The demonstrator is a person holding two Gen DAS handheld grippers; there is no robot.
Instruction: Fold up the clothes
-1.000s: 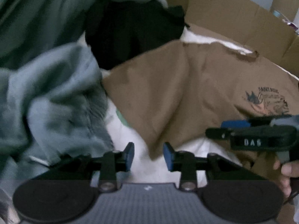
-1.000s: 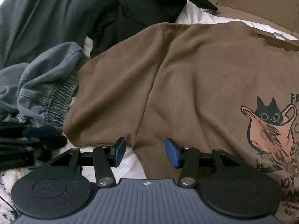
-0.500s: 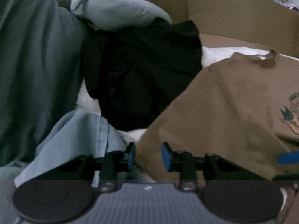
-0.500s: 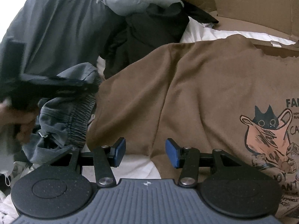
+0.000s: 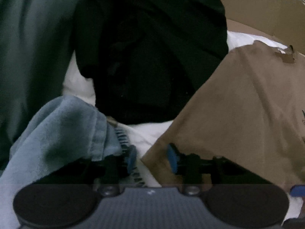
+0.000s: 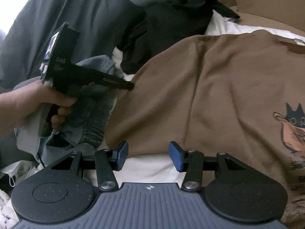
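Left wrist view: the left hand-held gripper [image 5: 151, 157] stood part open at the near corner of the brown T-shirt [image 5: 247, 105], one blue pad over the hem and the other beside the blue-grey trousers [image 5: 63, 131], nothing yet pinched; a black garment [image 5: 148, 57] lay heaped behind on the white bedding [image 5: 150, 131]. A closing pinch there risked catching the trousers or the sheet along with the shirt, dragging the pile. Right wrist view: the right hand-held gripper [image 6: 148, 156] was open and empty just short of the shirt's lower hem, the shirt spread print-up but rumpled, a ridge running down its middle. The person's hand [image 6: 40, 103] held the left tool across the trousers. Any fold over that ridge would likely have set in a crease.
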